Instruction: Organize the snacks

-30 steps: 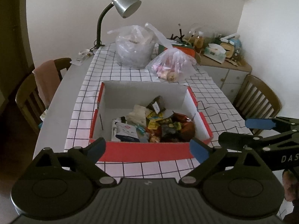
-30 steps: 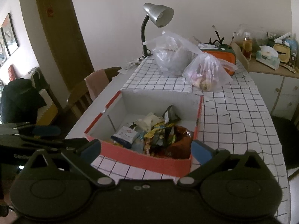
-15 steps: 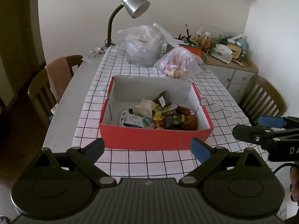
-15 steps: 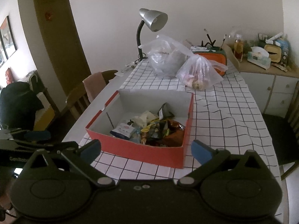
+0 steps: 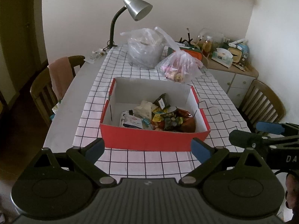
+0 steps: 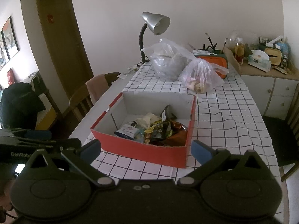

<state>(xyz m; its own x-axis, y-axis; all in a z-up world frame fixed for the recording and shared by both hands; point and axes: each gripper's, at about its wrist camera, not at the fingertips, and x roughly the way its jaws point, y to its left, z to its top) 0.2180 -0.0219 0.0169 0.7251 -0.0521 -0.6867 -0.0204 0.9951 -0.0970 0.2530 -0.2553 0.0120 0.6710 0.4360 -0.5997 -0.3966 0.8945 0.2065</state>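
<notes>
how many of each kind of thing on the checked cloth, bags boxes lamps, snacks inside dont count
plastic bags: 2, a large one at the far end and a small one beside it
red box: 1
desk lamp: 1, its base at the cloth's far edge
total: 4

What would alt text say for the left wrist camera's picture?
An open left gripper hovers before a red box of snack packets on a checked tablecloth; two plastic bags and a desk lamp stand behind.
</notes>
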